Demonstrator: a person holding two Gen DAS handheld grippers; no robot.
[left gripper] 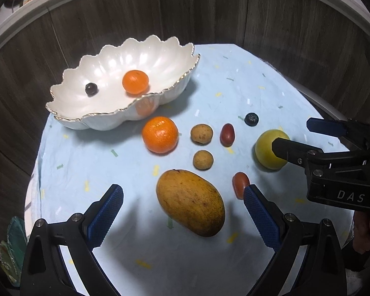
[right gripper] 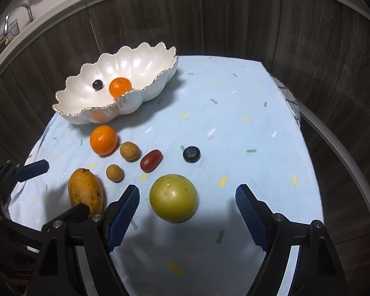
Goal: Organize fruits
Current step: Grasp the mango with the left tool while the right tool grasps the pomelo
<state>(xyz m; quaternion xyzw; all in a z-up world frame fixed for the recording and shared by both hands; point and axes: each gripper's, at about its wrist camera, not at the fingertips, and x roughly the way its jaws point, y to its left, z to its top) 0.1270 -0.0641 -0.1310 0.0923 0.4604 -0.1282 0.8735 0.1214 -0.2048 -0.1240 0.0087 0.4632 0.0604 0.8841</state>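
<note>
scene: round table with pale blue cloth (right gripper: 234, 113), fruit scattered mid-frame, scalloped white bowl (left gripper: 160, 49) upper left in both views
bowl contents: one small orange (left gripper: 135, 81) and a dark grape (left gripper: 91, 89); rest of fruit not yet in
left gripper (left gripper: 183, 203): fingers wide apart, holding nothing, hovering at bottom of left wrist view with the mango (left gripper: 190, 201) lying between the pads, not touching
right gripper (right gripper: 187, 206): fingers wide apart, empty, lower centre of right wrist view, the yellow-green round fruit (right gripper: 173, 197) between the pads, apart from both
on cloth: big orange (left gripper: 160, 134) just below bowl rim; two brown longan-like fruits (left gripper: 201, 134) centre; two red oblong fruits (left gripper: 227, 134), one near left gripper's right pad; blueberry (right gripper: 191, 154) right of centre
mango handling: judged heaviest piece, soft skin, bruises easily; take across the short middle, moderate squeeze
yellow-green fruit handling: round, smooth, probably firm but may roll or slip; grip at widest girth, centred
small fruit: light, rolls; blueberry and grape crush easily, gentle close
risk: bowl looks ceramic with thin rim, lower fruit in, don't drop
stage: early, most fruit still out
</note>
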